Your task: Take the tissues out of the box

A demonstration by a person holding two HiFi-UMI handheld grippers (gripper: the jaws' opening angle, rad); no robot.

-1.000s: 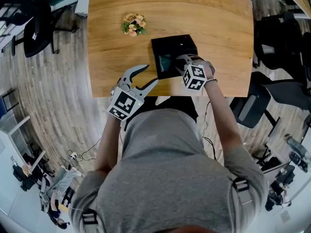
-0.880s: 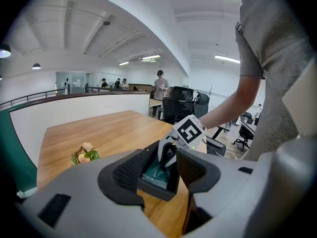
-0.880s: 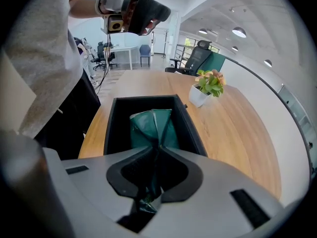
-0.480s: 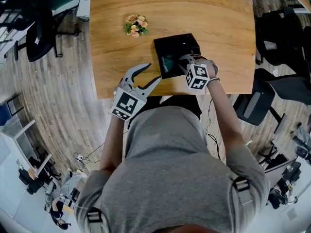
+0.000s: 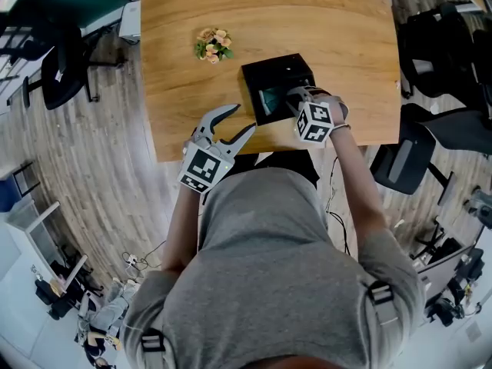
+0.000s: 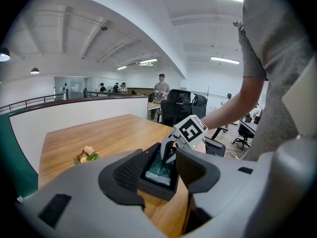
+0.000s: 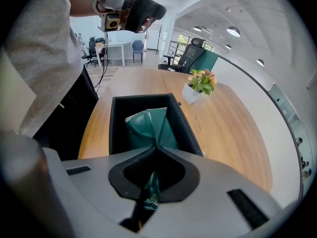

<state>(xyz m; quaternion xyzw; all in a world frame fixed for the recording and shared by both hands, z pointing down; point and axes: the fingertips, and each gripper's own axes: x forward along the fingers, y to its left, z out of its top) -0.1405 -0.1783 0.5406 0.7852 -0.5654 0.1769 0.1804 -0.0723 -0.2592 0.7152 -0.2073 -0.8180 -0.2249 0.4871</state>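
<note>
1. Head view, looking steeply down. A wooden table (image 5: 323, 21) stands on a grey plank floor (image 5: 100, 175), with dark office chairs (image 5: 65, 60) to either side. A person in a grey shirt (image 5: 269, 267) stands at its near edge. On the table are one open black box (image 5: 269, 64) and one small pot of flowers (image 5: 213, 43), well apart. One green tissue pack (image 5: 273, 98) lies inside the box. The right gripper (image 5: 294, 100) reaches down into the box. The left gripper (image 5: 242, 120) hovers over the table's near edge, left of the box, jaws spread wide.

2. Left gripper view. A bright open-plan office with white ceiling beams and strip lights; one office chair (image 6: 178, 100) stands beyond the table (image 6: 99, 133). The left gripper (image 6: 161, 175) has its jaws wide apart and grips nothing. Beyond them sits the box (image 6: 156, 187), with the right gripper (image 6: 166, 152) dipped into it at the tissue pack (image 6: 159, 170). The pot of flowers (image 6: 86, 155) stands to the left.

3. Right gripper view. The table (image 7: 228, 128) runs ahead, bearing the pot of flowers (image 7: 198, 86), with an office chair (image 7: 190, 53) behind. The right gripper (image 7: 157, 150) has its jaws pressed together, pinching a fold of the tissue pack (image 7: 151, 125). The pack is inside the box (image 7: 111, 128). The left gripper (image 7: 129, 6) shows at the top.
</note>
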